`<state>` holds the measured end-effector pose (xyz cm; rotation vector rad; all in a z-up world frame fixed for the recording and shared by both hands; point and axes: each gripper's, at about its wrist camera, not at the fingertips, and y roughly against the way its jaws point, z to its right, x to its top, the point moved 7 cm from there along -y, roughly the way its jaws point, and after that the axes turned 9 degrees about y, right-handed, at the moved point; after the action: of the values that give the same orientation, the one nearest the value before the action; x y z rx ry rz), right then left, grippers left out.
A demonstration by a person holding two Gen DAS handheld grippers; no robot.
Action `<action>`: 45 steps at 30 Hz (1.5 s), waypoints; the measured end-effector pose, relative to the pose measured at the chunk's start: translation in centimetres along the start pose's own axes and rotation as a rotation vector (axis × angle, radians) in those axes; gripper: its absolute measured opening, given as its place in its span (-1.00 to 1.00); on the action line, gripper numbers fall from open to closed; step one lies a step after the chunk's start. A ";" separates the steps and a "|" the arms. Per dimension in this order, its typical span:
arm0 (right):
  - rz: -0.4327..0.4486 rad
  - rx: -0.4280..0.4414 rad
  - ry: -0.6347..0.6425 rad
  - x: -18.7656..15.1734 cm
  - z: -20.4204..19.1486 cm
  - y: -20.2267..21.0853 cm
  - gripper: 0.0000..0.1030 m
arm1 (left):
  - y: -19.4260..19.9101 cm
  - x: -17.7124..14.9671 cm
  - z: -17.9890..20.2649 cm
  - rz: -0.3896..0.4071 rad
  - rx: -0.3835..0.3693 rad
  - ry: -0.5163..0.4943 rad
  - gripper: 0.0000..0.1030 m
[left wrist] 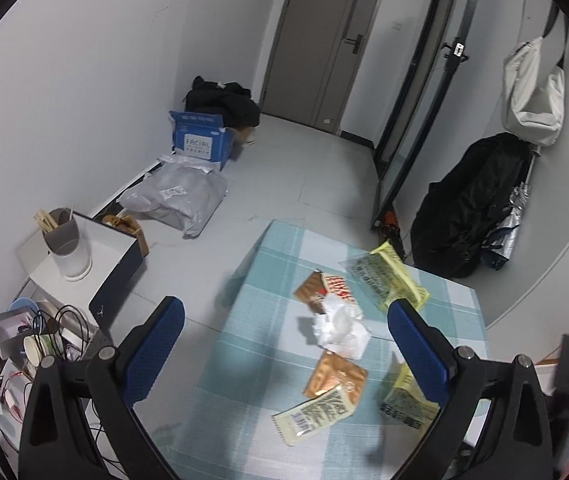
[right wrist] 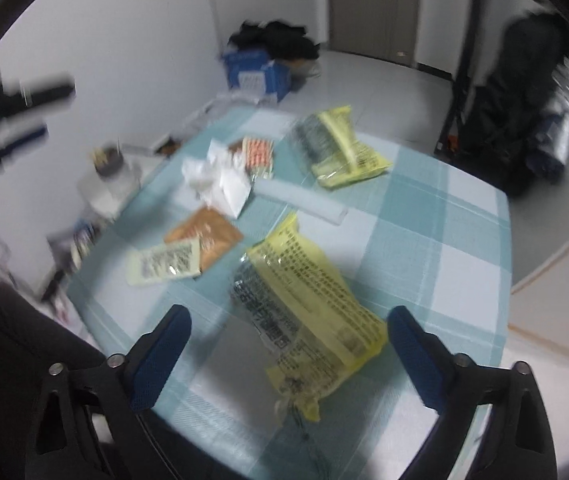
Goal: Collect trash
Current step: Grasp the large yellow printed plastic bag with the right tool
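The right hand-held gripper (right wrist: 288, 340) hangs over the near edge of the surface (right wrist: 444, 240), its blue fingers spread wide with nothing pinched; the near yellow wrapper (right wrist: 308, 308) lies flat on the checked cloth between and just beyond them, not touched by either pad. The left hand-held gripper (left wrist: 284, 340) is likewise spread and empty, poised above the litter. From its view, a pale printed packet (left wrist: 316, 412) lies nearest, overlapping an orange wrapper (left wrist: 336, 372). Just beyond sits crumpled white tissue (left wrist: 340, 328), touching a red-and-white wrapper (left wrist: 338, 290) and a brown piece beside it. A white tube-like strip (right wrist: 304, 200) lies on the cloth right of the tissue. Farther back, near the far edge, rests a second yellow wrapper (left wrist: 388, 276). Beyond the surface, on the floor by the wall, stand a blue box (left wrist: 202, 140) and a grey mailing bag (left wrist: 176, 200); the door (left wrist: 324, 40) is farthest.
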<state>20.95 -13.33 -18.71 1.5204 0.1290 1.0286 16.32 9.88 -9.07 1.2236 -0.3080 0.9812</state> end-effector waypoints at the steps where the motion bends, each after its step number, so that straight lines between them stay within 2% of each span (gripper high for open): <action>1: -0.009 -0.007 0.009 -0.1 -0.2 -0.5 0.81 | -0.1 0.0 -0.5 -0.017 0.003 0.013 0.94; 2: -0.031 -0.019 0.012 -0.5 -0.5 -1.4 0.79 | -0.5 0.0 -0.9 -0.031 0.002 0.023 0.94; 4: -0.040 -0.035 0.016 -0.8 -0.6 -2.0 0.48 | -0.8 0.0 -1.9 -0.054 0.004 0.060 0.94; 8: -0.027 -0.110 0.087 -0.8 -1.0 -2.7 0.43 | -1.2 0.3 -2.9 -0.075 0.001 0.100 0.94; 9: -0.029 -0.123 0.107 -0.7 -1.1 -2.9 0.35 | -1.2 0.3 -3.0 -0.078 0.000 0.106 0.94; 10: -0.036 -0.140 0.133 -0.7 -1.2 -3.2 0.18 | -1.3 0.4 -2.9 -0.081 -0.003 0.107 0.94; 11: -0.044 -0.153 0.149 -0.7 -1.2 -3.4 0.10 | -1.4 0.4 -2.9 -0.082 -0.004 0.108 0.94; 13: -0.060 -0.158 0.174 -0.8 -1.4 -3.8 -0.30 | -1.5 0.4 -2.8 -0.080 -0.003 0.103 0.94; 14: -0.068 -0.168 0.185 -0.8 -1.3 -3.9 -0.42 | -1.5 0.4 -2.8 -0.078 -0.002 0.101 0.94; 16: -0.070 -0.175 0.200 -0.8 -1.3 -3.9 -0.84 | -1.4 0.5 -2.8 -0.075 -0.002 0.099 0.94; 19: -0.052 -0.195 0.198 -0.5 -0.9 -3.4 -0.95 | -1.5 0.4 -2.9 -0.081 0.000 0.094 0.94; 25: -0.030 -0.163 0.149 -0.1 -0.1 -1.7 -0.99 | -2.2 -0.4 -2.7 -0.124 0.004 0.064 0.94; 27: -0.014 -0.155 0.133 0.1 0.2 -1.0 -0.99 | -2.5 -0.9 -2.3 -0.149 -0.018 0.052 0.94; 30: 0.010 -0.130 0.098 0.4 0.6 0.0 -1.00 | -2.7 -1.6 -1.6 -0.180 -0.034 0.013 0.94; 37: 0.067 -0.045 -0.019 0.6 2.2 2.1 -1.00 | -3.6 -3.7 -0.6 -0.267 -0.019 -0.067 0.94; 42: 0.108 -0.008 -0.068 0.4 3.1 3.3 -1.00 | -4.9 -3.5 0.6 -0.345 -0.064 -0.026 0.94; 43: 0.116 0.001 -0.082 0.3 3.3 3.4 -1.00 | -5.6 -3.5 1.0 -0.377 -0.094 -0.006 0.94; 45: 0.136 0.009 -0.101 0.3 3.7 3.7 -1.00 | -6.9 -3.6 1.5 -0.417 -0.094 0.011 0.94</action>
<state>21.79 -16.83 -14.93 1.6034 -0.0411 1.0565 19.97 6.78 -15.38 1.1369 -0.0818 0.6053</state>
